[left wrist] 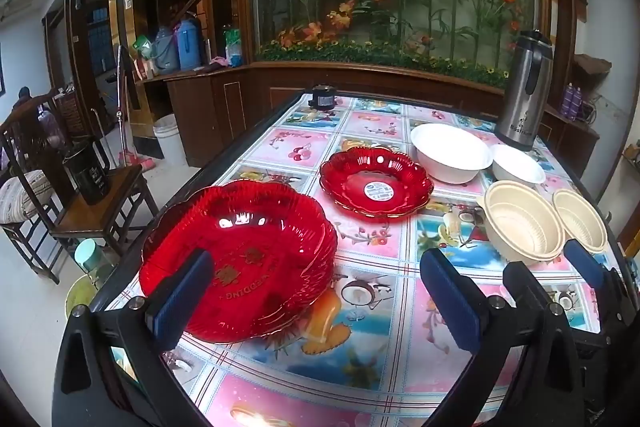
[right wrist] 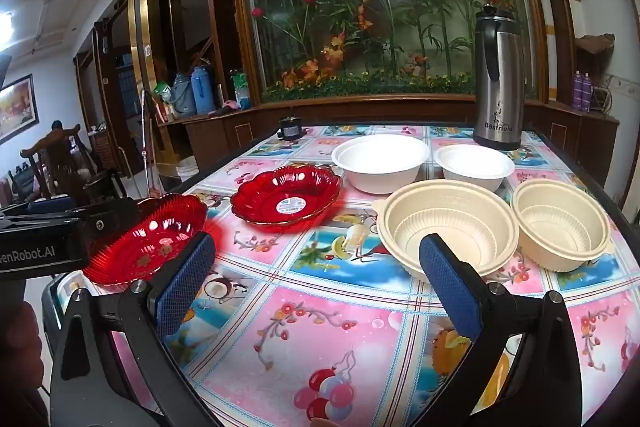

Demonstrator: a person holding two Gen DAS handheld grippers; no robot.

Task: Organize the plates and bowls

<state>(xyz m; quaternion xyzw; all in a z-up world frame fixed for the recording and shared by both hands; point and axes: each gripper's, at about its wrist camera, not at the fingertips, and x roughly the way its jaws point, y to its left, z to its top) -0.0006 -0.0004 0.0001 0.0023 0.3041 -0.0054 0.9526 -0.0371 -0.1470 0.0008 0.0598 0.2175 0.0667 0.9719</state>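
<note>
A large red plate lies at the table's near left, just ahead of my open, empty left gripper. A smaller red plate with a sticker lies mid-table. Two white bowls stand behind it. Two cream bowls stand at right. My right gripper is open and empty above the near table, with the nearer cream bowl just ahead of its right finger. The right wrist view also shows the large red plate, sticker plate, white bowls and second cream bowl.
A steel thermos stands at the far right corner. A small black object sits at the table's far edge. The table has a flowered cloth. A wooden chair with a black jug stands left of the table.
</note>
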